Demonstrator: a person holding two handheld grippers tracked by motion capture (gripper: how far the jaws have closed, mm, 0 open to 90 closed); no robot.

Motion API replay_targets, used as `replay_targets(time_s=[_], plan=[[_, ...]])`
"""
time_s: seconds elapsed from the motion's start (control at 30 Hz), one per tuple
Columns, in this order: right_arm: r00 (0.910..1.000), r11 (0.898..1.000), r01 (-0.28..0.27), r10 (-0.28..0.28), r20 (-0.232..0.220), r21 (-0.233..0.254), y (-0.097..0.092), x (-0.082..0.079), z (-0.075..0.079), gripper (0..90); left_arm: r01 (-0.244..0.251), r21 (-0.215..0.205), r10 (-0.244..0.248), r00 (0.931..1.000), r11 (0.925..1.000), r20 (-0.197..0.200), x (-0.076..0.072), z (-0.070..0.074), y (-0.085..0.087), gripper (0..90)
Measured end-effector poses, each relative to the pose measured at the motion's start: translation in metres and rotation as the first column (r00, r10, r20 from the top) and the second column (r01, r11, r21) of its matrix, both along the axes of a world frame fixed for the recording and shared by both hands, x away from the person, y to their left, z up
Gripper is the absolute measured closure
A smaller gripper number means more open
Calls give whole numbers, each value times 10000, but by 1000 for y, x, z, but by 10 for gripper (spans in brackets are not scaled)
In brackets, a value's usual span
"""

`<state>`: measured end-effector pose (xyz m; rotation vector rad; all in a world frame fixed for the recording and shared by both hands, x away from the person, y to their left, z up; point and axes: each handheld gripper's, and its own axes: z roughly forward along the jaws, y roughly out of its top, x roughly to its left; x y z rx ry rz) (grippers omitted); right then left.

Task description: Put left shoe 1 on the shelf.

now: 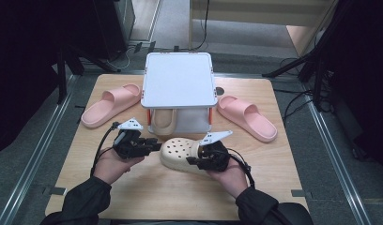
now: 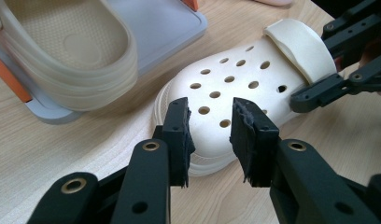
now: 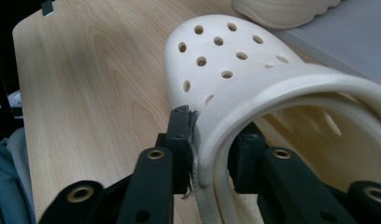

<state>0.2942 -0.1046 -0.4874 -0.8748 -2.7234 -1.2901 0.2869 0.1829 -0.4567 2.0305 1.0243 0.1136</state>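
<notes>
Lying on the table [image 1: 133, 187] just in front of the grey rack [image 1: 179, 79], the cream clog [image 1: 180, 152] looks light, soft and springy. The right gripper [image 3: 209, 140] straddles its heel rim, the firmest hold; the left gripper [image 2: 209, 126] hovers apart at its toe.

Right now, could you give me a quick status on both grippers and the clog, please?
Right gripper straddles heel rim of cream clog. Left gripper open at its toe, not gripping. Shelf rack close behind, nothing blocking.
</notes>
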Motion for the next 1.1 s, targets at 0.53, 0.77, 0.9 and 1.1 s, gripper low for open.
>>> replay_targets(time_s=[0.53,0.77,0.9,1.1], plan=[[9996,9972,164,-182,228,736,-39,-4,27,697,68,152,-69,10000,9999,45,-1,1,-7,733],[9966,9943,601,-648,513,886,-54,17,29,894,358,444,-356,9994,9984,-48,-3,-8,-16,813],[9929,9916,1007,-1054,555,813,-56,34,25,900,249,376,-250,9997,9990,20,-8,-13,-20,827],[9917,9910,1202,-1226,390,583,-54,54,14,900,71,243,-70,10000,9997,-47,-14,-24,-22,826]])
